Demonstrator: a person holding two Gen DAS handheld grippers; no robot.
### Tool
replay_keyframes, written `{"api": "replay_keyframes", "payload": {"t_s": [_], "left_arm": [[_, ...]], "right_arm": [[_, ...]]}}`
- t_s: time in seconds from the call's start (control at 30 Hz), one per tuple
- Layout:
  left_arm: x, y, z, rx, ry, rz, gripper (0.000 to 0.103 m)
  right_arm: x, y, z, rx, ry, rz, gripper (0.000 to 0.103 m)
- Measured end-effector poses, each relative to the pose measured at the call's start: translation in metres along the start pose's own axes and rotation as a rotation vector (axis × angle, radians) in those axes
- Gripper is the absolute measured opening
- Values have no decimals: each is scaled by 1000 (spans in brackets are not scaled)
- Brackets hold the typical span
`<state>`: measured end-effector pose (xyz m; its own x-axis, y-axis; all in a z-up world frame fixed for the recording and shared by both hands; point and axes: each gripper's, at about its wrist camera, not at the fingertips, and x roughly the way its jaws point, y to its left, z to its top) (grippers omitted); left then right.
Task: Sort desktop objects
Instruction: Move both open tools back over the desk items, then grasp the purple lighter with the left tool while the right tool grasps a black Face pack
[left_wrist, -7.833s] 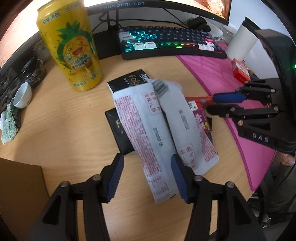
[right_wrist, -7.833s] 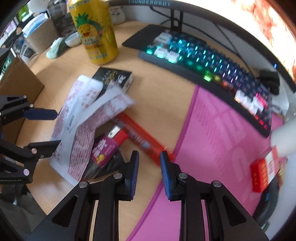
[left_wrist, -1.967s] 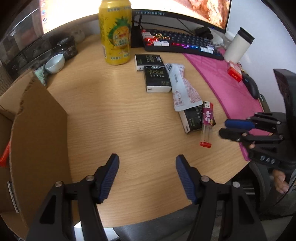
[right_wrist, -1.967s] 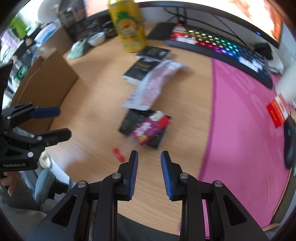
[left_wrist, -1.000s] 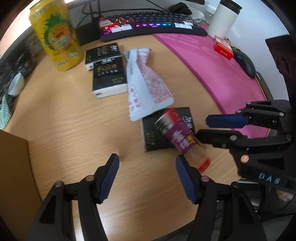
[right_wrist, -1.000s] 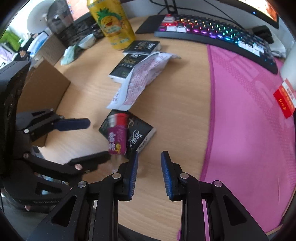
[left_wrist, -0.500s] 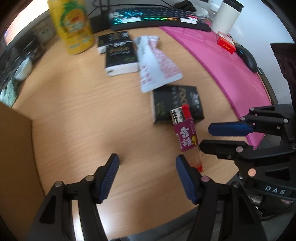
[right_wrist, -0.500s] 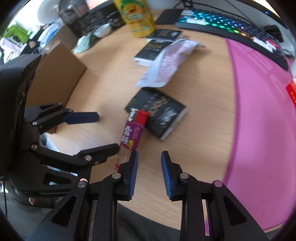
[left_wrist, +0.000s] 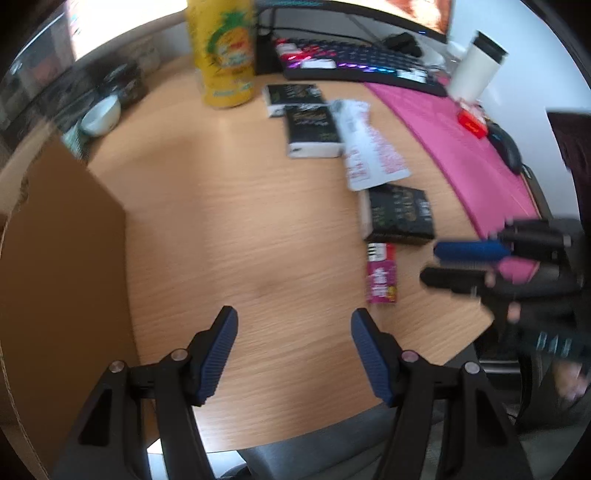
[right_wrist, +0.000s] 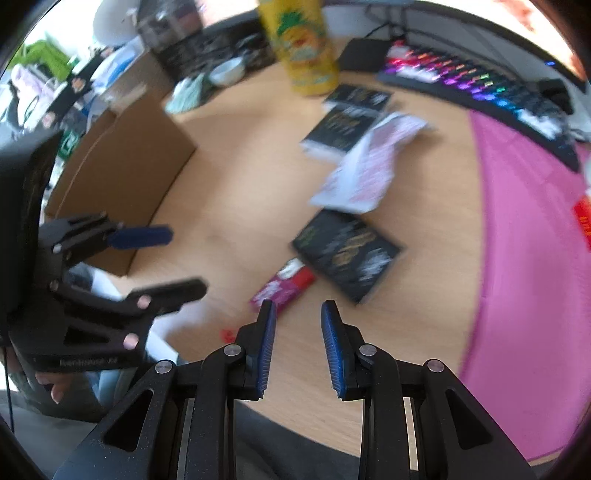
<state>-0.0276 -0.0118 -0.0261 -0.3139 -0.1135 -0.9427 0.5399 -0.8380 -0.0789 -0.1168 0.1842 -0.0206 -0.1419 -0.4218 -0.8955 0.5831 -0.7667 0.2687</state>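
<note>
Hovering over the desk near its front edge: left hand-held gripper, jaws wide apart, empty; right hand-held gripper, jaws parted, empty. Purple lighter flat beside black box, below white packet. Cardboard box walling the left, pink mat right, bare wood between. Labels blurred, unreadable.
</note>
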Motion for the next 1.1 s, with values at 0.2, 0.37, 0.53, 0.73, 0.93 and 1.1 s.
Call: {"api": "replay_keyframes", "payload": {"t_s": [0.2, 0.37, 0.53, 0.73, 0.93, 1.1], "left_arm": [[14, -25, 25, 62, 7, 28, 69], [31, -25, 44, 57, 34, 33, 69], [48, -26, 61, 47, 66, 44, 69], [59, -43, 72, 84, 75, 35, 69], [58, -67, 73, 141, 66, 15, 69], [52, -83, 67, 187, 64, -11, 69]], "right_arm": [[-10, -40, 20, 61, -45, -108, 27], [1, -55, 35, 43, -38, -128, 27], [19, -55, 45, 24, -17, -132, 27], [15, -61, 29, 39, 9, -122, 27], [0, -75, 1, 92, 14, -137, 27], [-14, -82, -21, 133, 8, -116, 27]]}}
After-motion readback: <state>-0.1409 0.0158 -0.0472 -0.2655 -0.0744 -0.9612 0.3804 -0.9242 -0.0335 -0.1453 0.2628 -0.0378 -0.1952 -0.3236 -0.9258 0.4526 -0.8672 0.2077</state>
